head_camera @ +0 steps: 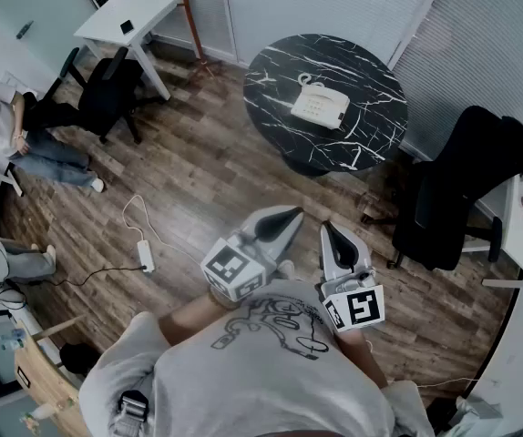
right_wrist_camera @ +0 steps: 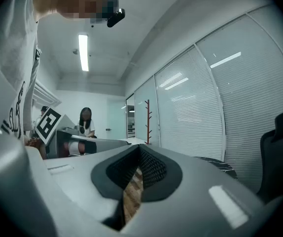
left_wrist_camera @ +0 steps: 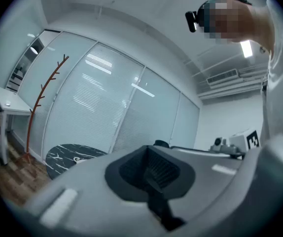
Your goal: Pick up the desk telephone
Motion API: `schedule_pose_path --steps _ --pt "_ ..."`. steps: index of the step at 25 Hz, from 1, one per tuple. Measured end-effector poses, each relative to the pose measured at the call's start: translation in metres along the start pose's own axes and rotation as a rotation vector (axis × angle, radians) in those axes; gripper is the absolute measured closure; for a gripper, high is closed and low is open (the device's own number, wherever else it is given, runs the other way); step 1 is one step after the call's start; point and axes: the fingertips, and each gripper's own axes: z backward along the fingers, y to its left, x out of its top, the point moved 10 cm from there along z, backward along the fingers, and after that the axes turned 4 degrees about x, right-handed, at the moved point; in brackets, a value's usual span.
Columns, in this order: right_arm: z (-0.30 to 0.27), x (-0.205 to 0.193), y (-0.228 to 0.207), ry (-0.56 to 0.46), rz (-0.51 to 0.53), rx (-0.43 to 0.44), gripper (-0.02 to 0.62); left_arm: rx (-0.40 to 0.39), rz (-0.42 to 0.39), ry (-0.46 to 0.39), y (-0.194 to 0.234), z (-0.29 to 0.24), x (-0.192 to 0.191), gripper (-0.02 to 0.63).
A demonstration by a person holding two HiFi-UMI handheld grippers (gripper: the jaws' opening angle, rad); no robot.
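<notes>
**Telephone on the marble table, both tools closed and empty**

The cream, boxy desk telephone (head_camera: 319,106) lies on the round table (head_camera: 275,80) of black stone with white veins, well apart from both tools. Its buttons are too small to make out. In the left gripper view the tool's grey body hides most of it. The left tool (head_camera: 288,217) and right tool (head_camera: 331,233) have their jaws together, holding nothing, above the wood-plank floor (head_camera: 198,189).

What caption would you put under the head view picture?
Left gripper and right gripper, both shut, held well short of the phone on a round black table.
</notes>
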Motion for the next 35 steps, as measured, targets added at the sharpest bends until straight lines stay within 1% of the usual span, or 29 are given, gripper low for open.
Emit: schedule_pose_path --steps 9,12,18,22,29,35 --pt "0.002 -0.004 -0.025 -0.002 -0.01 0.013 0.589 0.011 0.002 0.009 -0.001 -0.024 -0.006 0.606" --pt "0.007 -0.005 -0.038 -0.016 -0.028 0.018 0.589 0.024 0.002 0.014 -0.004 -0.034 -0.008 0.606" --pt "0.016 -0.014 -0.063 -0.007 -0.039 0.04 0.589 0.054 0.011 0.011 -0.012 -0.054 -0.018 0.606" --pt "0.012 -0.02 -0.074 0.002 -0.072 0.046 0.589 0.078 0.025 0.013 -0.01 -0.062 -0.023 0.606" --pt "-0.02 -0.025 -0.092 0.017 -0.078 0.071 0.589 0.1 0.031 0.019 0.022 -0.076 -0.019 0.606" --pt "-0.068 -0.031 -0.121 0.036 -0.072 0.062 0.589 0.093 0.056 0.025 0.074 -0.108 -0.019 0.606"
